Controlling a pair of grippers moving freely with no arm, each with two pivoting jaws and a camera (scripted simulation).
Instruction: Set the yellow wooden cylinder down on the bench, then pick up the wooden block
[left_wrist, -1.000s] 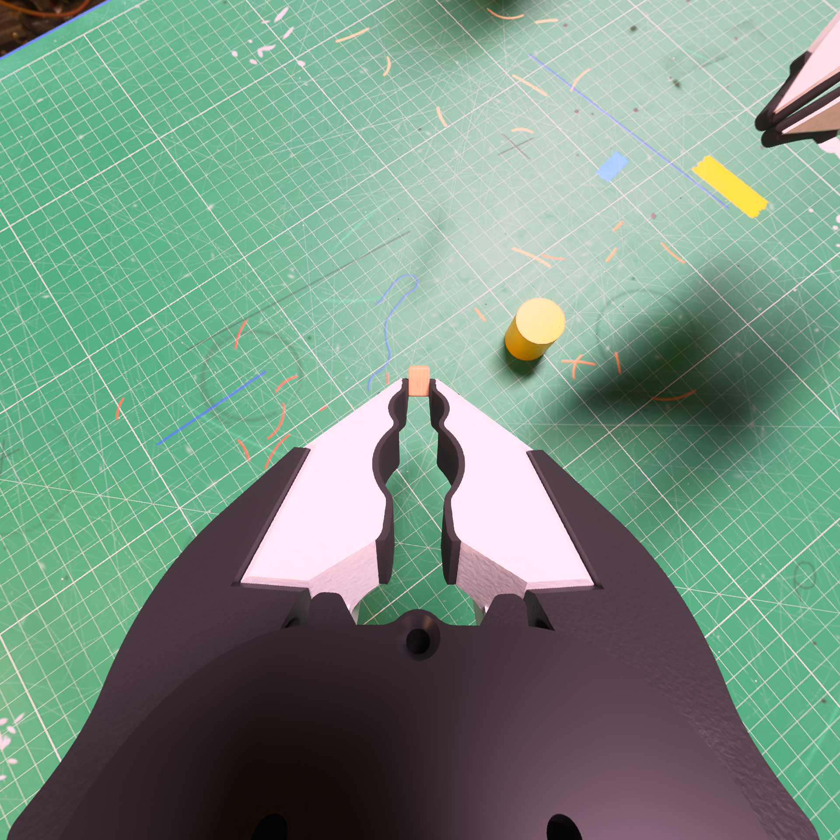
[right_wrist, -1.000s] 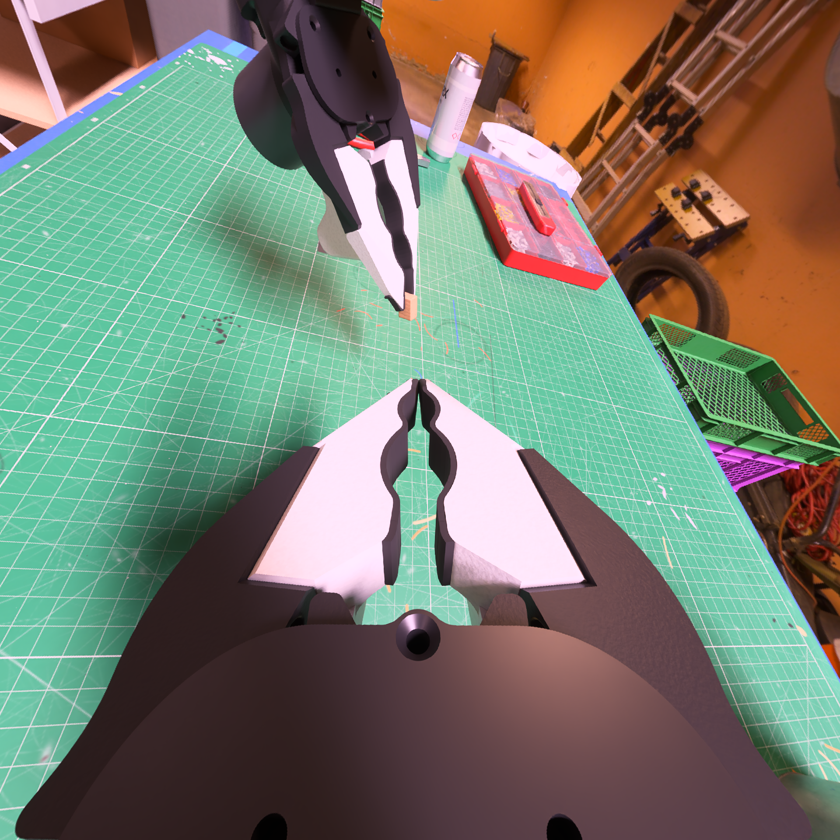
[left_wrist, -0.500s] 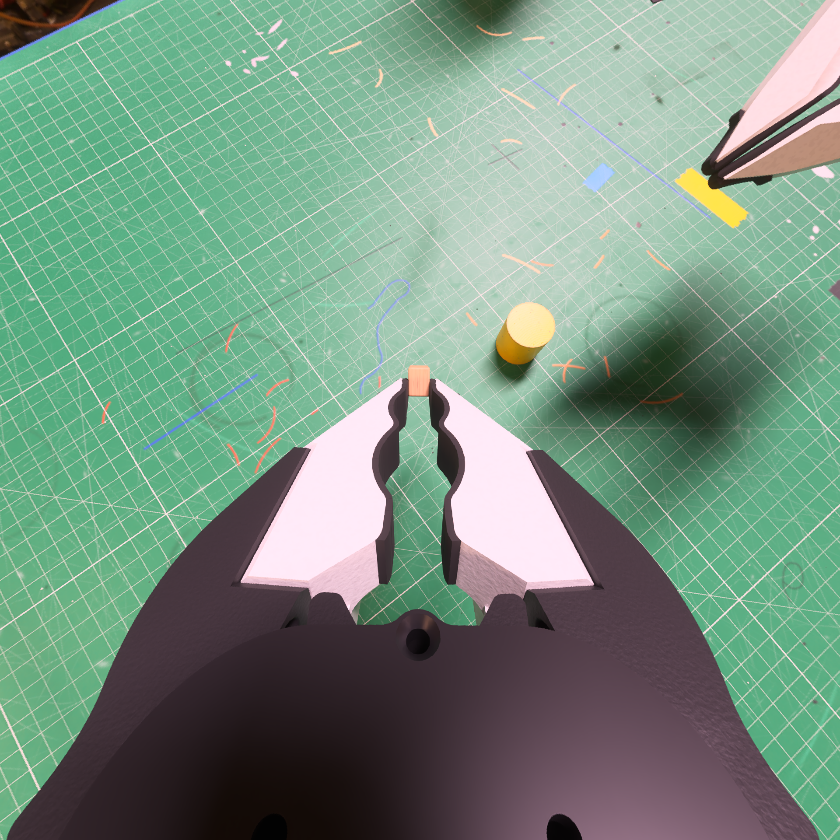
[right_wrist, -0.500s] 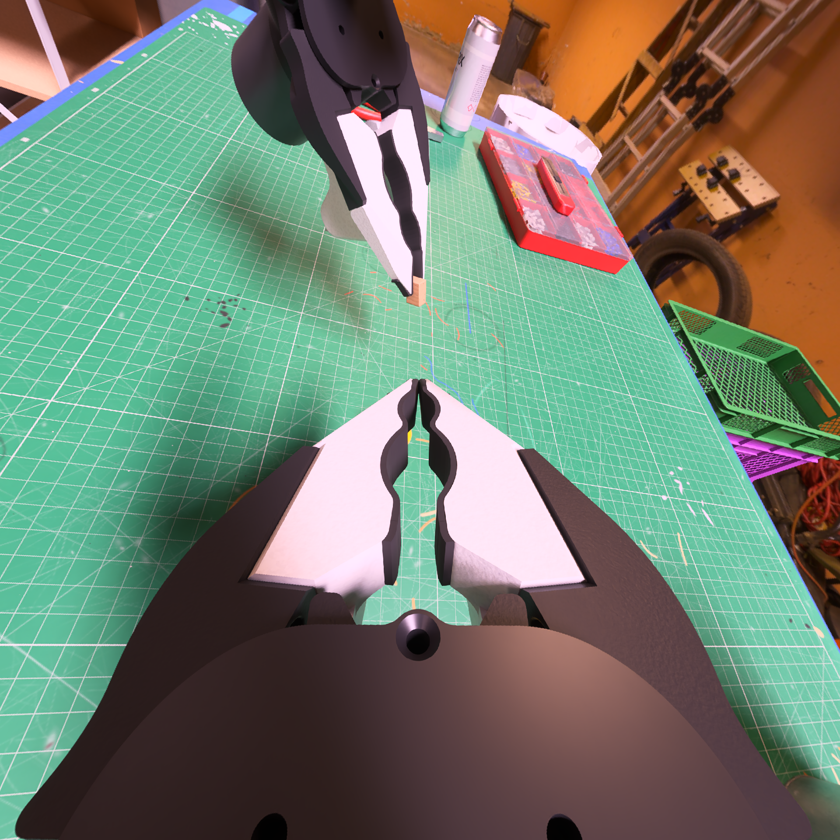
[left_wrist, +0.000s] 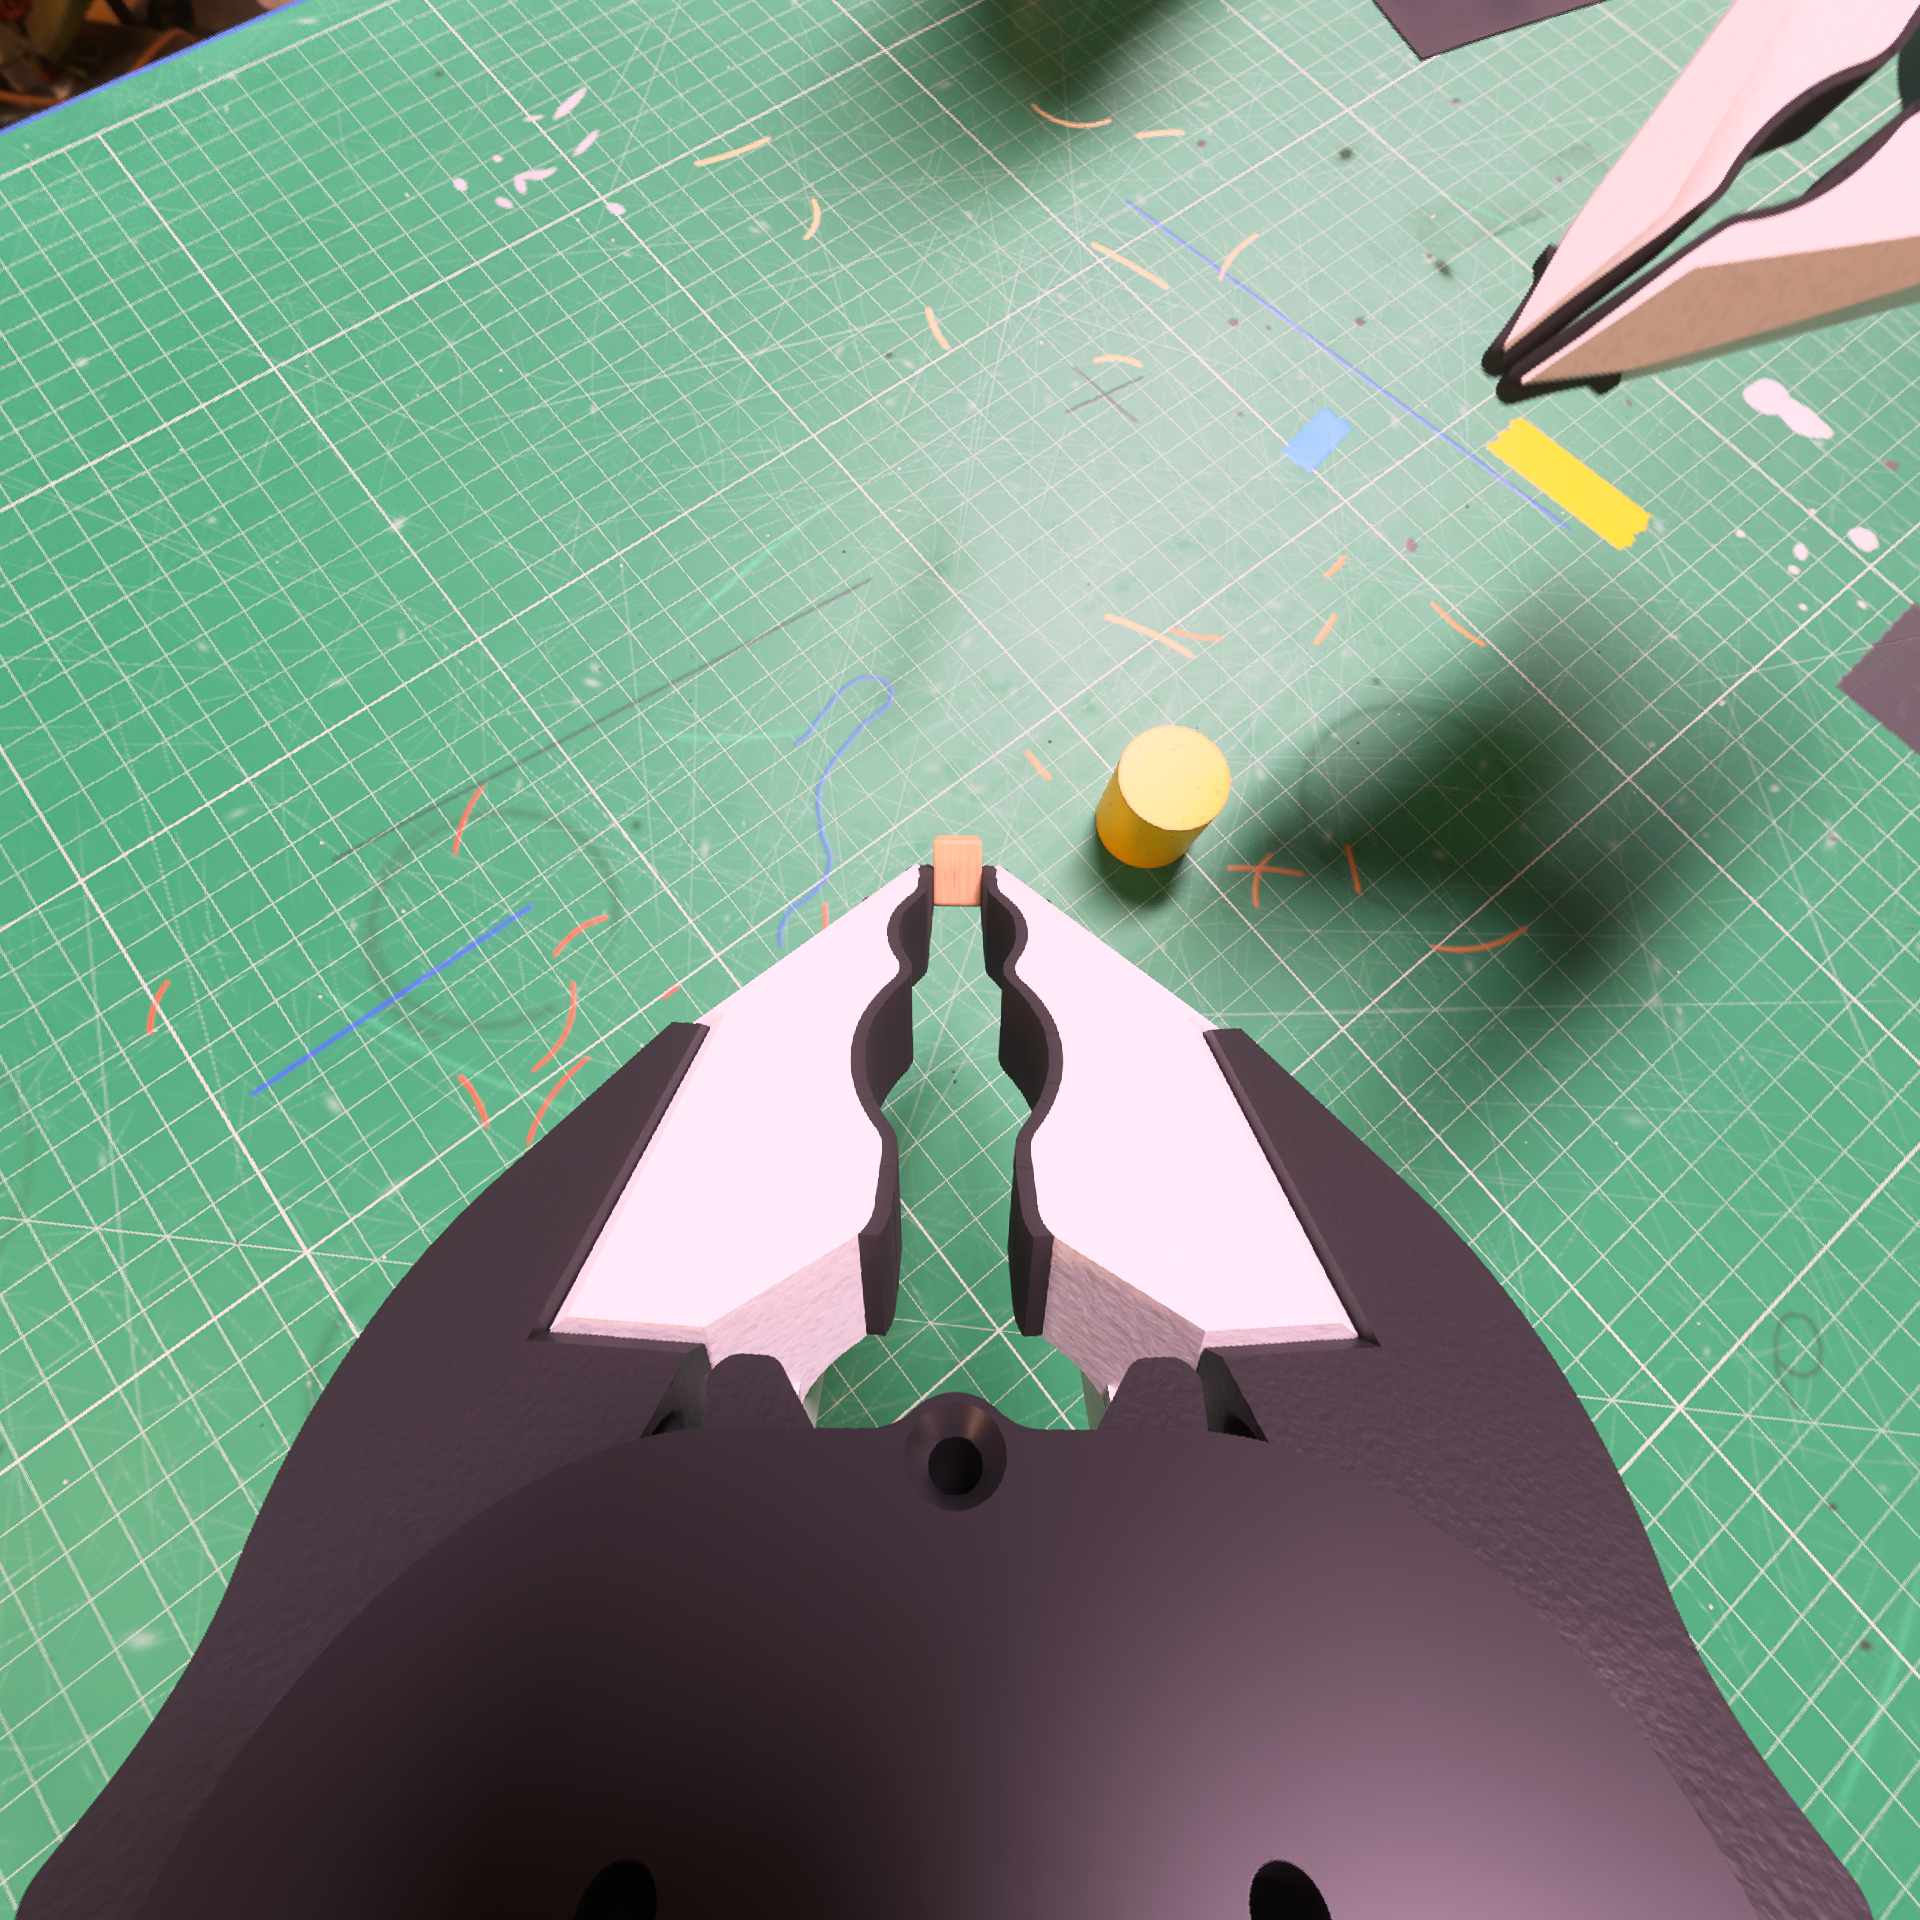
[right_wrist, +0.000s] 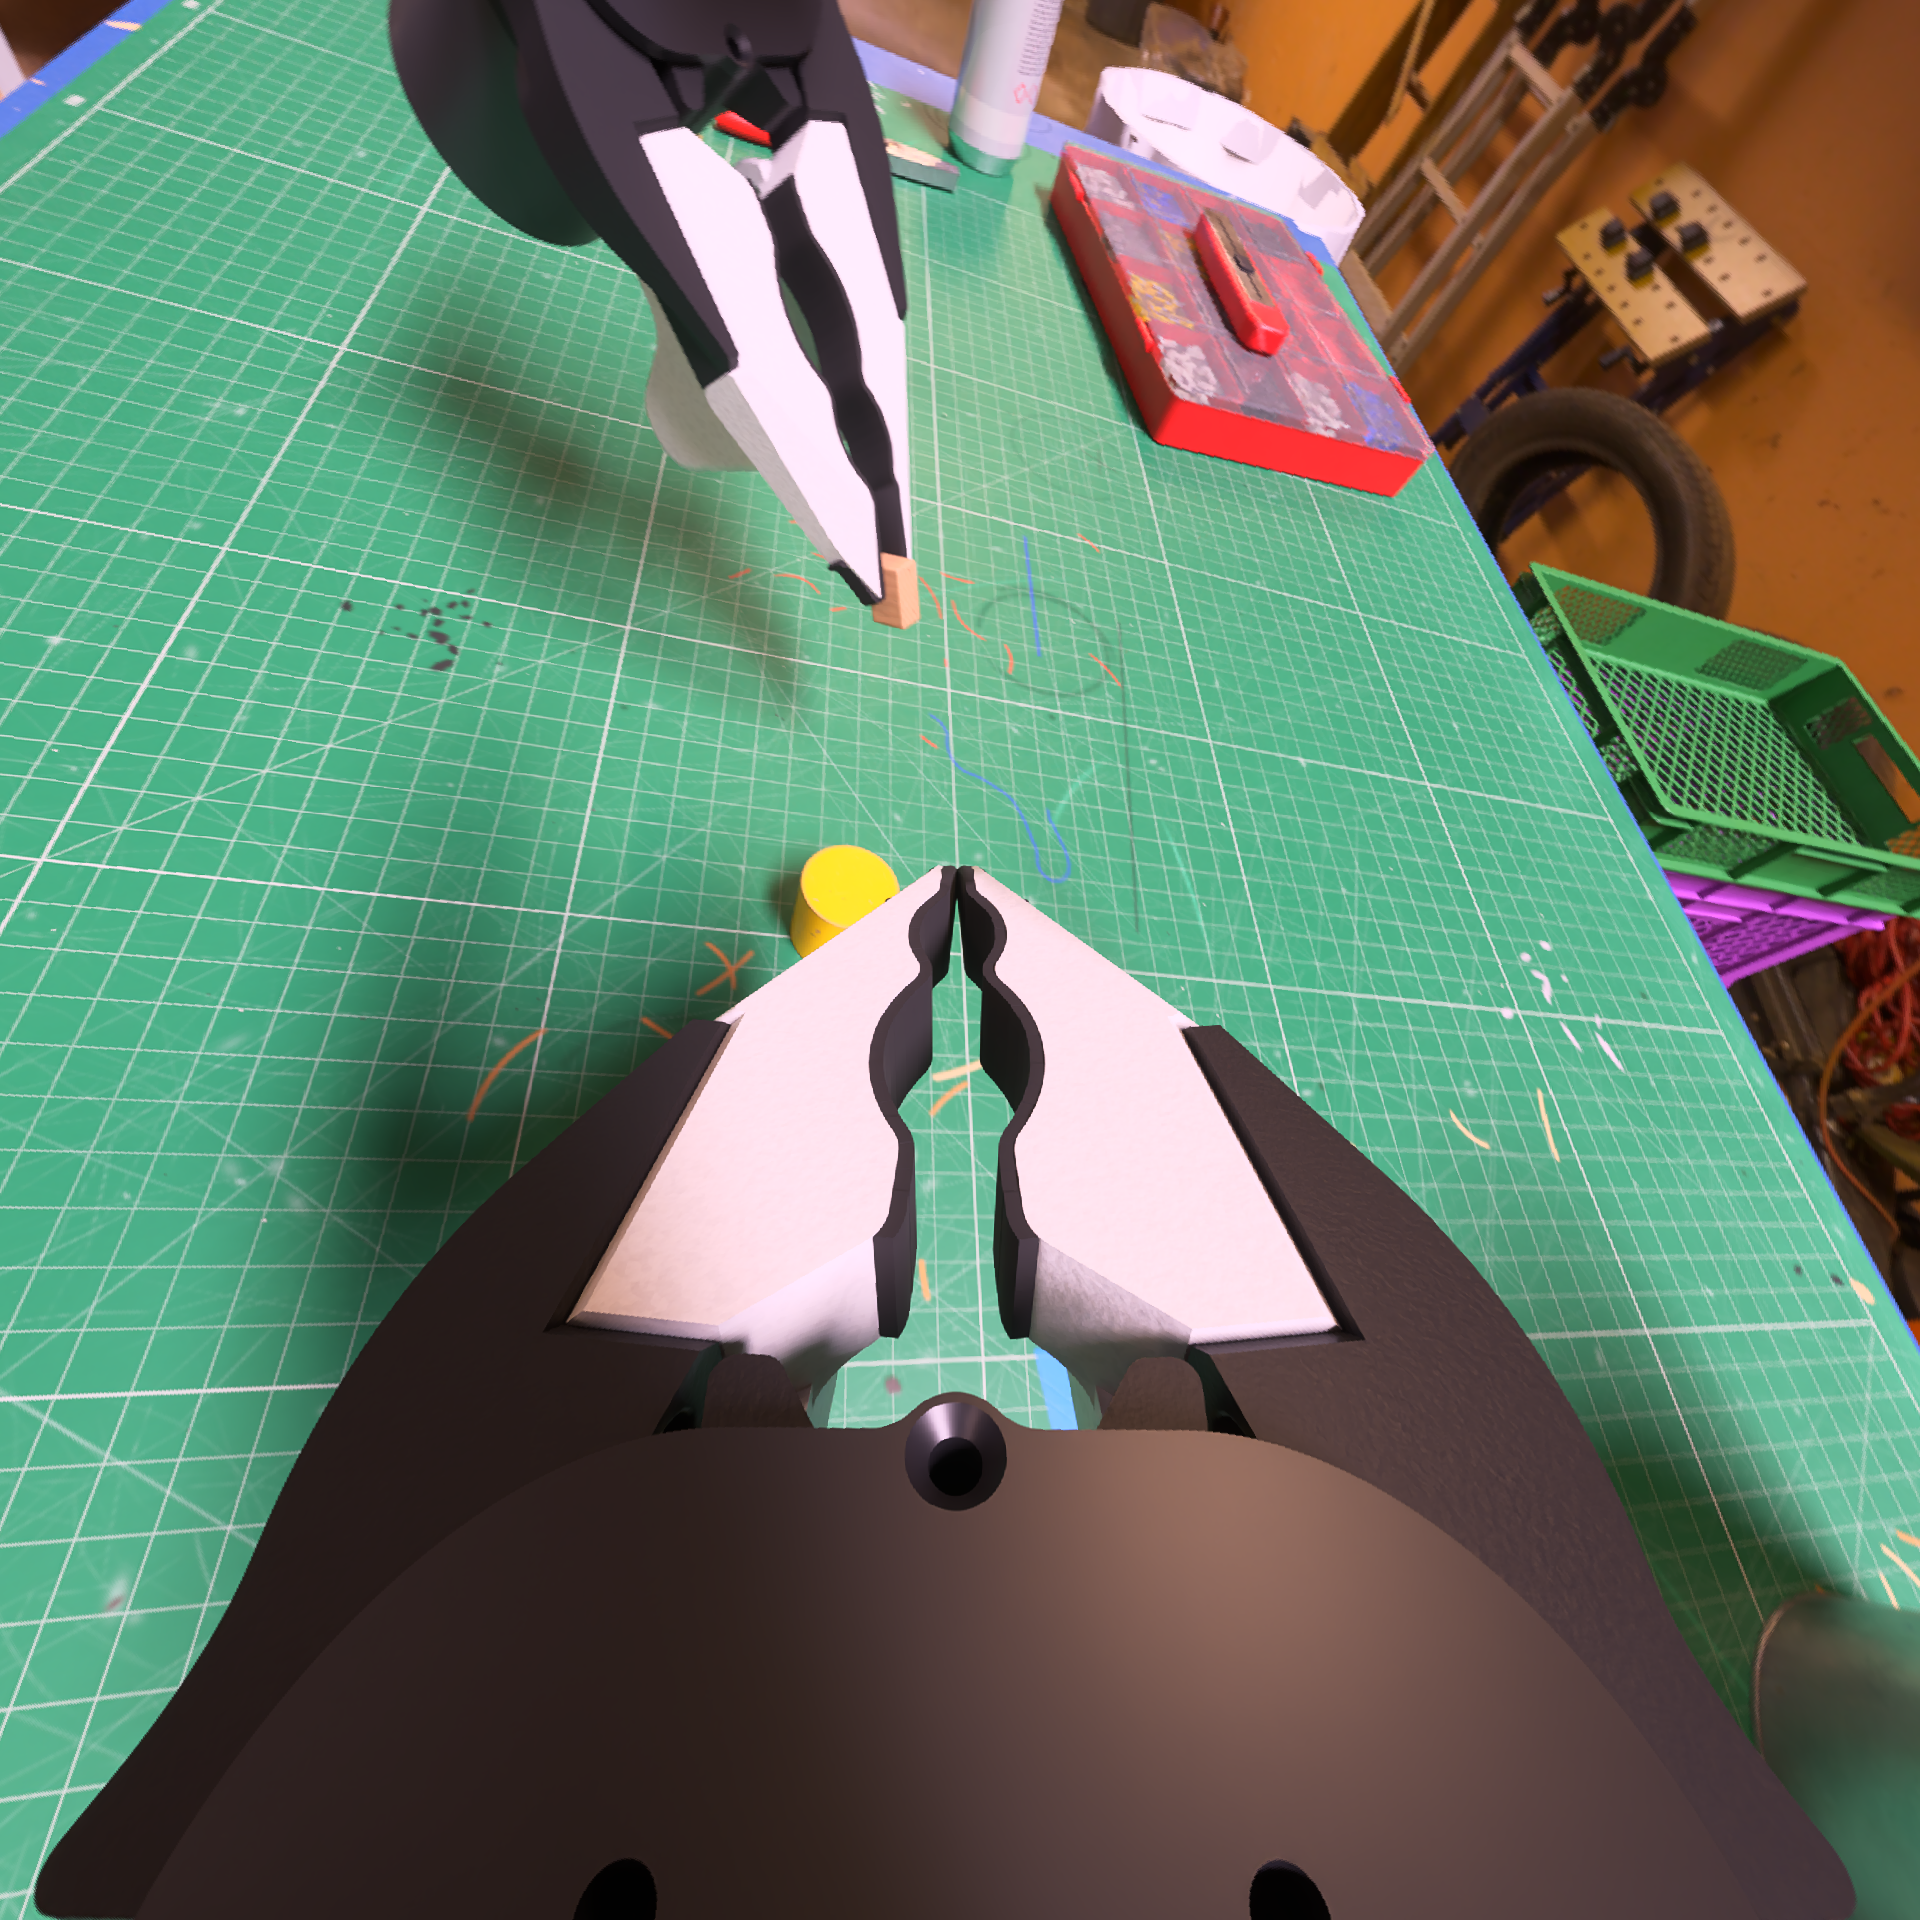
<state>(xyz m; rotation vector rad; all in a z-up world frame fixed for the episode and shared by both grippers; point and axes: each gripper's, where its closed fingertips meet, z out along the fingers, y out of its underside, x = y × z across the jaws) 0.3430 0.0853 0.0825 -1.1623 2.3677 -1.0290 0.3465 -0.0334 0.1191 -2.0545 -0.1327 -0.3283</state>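
My left gripper (left_wrist: 957, 885) is shut on a small light wooden block (left_wrist: 956, 871), pinched at its fingertips above the green mat. In the right wrist view the left gripper (right_wrist: 883, 592) points down with the block (right_wrist: 898, 605) at its tip, at or just above the mat. The yellow wooden cylinder (left_wrist: 1162, 796) stands upright on the mat, just right of the block. In the right wrist view the cylinder (right_wrist: 836, 894) is partly hidden behind my left finger. My right gripper (right_wrist: 955, 875) is shut and empty; it also shows at the upper right of the left wrist view (left_wrist: 1507, 369).
A green cutting mat (left_wrist: 520, 520) covers the bench. A red parts organiser (right_wrist: 1236, 332), a spray can (right_wrist: 1003, 83) and a white roll (right_wrist: 1226, 145) stand at the far edge. A green crate (right_wrist: 1745, 727) and a tyre (right_wrist: 1590, 499) lie beyond the bench's right edge.
My right gripper has moved toward the left gripper and the cylinder, which now shows beside its fingertips. The left gripper keeps its hold on the block; the cylinder stays standing.
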